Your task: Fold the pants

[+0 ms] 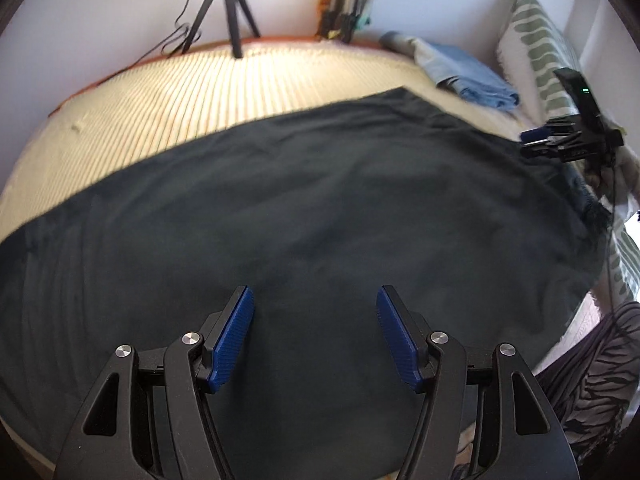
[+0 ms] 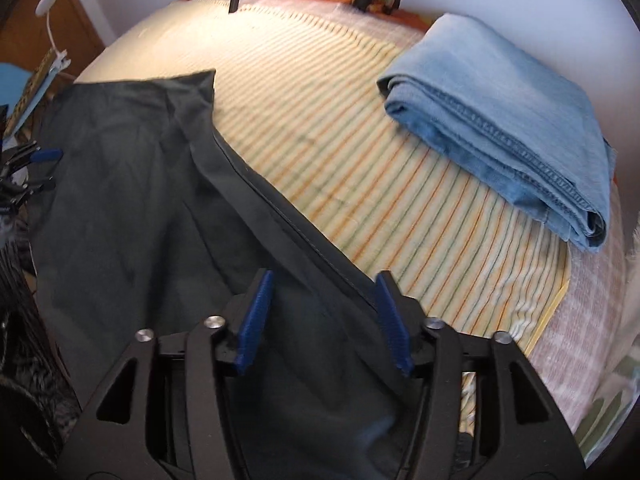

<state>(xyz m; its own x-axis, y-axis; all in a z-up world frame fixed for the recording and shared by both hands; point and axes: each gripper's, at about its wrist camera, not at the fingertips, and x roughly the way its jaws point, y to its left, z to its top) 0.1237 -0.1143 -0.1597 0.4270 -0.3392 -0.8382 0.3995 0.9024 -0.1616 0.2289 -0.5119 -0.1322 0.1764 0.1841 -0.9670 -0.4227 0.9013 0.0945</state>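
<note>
Dark pants spread on striped bed, L gripper fingers spread – nothing btwn, R gripper spread over pants' edge – no pinch, folded jeans nearby

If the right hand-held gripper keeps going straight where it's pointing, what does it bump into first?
Most likely the dark pants. The right hand-held gripper points down with open jaws over their seamed edge. How far above the cloth it hangs is unclear.

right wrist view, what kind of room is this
Most likely a bedroom: a bed with a striped cover, a patterned pillow by the wall, and folded jeans beside the dark pants.
</note>
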